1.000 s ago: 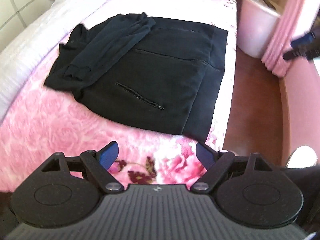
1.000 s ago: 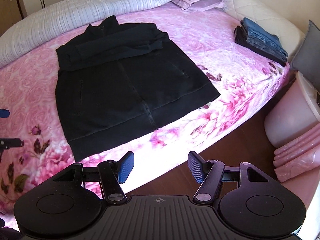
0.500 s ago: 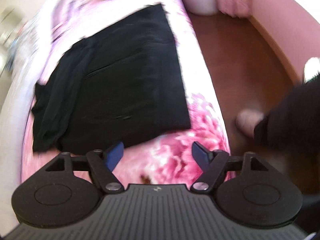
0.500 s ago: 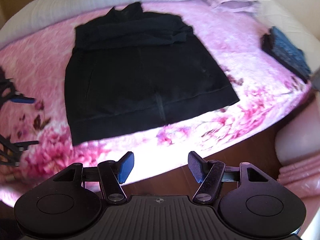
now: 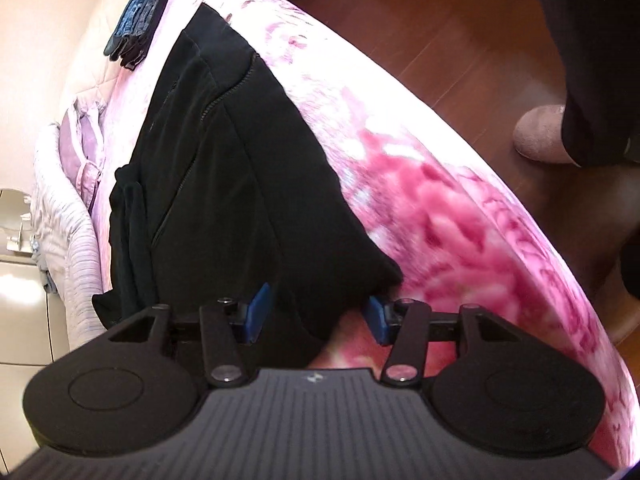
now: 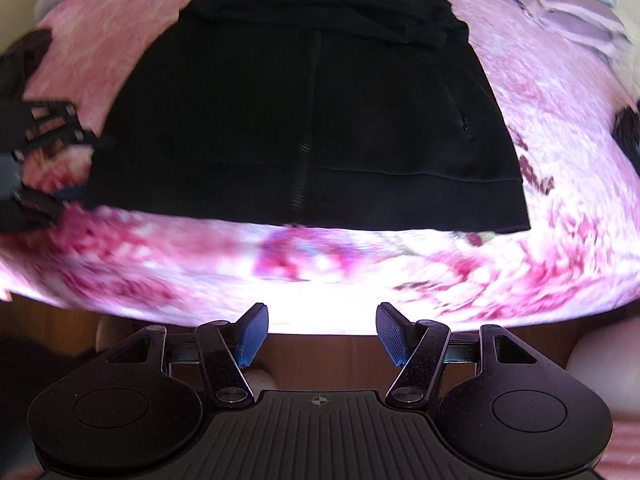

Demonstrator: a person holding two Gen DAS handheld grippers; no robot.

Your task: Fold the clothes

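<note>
firstly, left wrist view: black jacket (image 5: 240,184) spread flat on the pink floral bedspread (image 5: 440,216), sleeves folded across its far end. left gripper (image 5: 316,312) sits over the jacket's near hem corner; that corner lies between the blue pads (image 5: 256,312), and the jaws are closing, with a gap showing on both sides of the cloth. folded jeans (image 5: 136,20) lie beyond the jacket's other hem corner, near the bed's edge. a person's slipper (image 5: 540,132) stands on the wooden floor (image 5: 460,40).

next, right wrist view: right gripper (image 6: 320,336) hangs over the bed's edge, jaws spread wide, nothing between them. the jacket (image 6: 304,112) lies ahead of it, hem nearest, well apart from the pads. the left gripper (image 6: 52,160) shows at the jacket's left hem corner, blurred.
</note>
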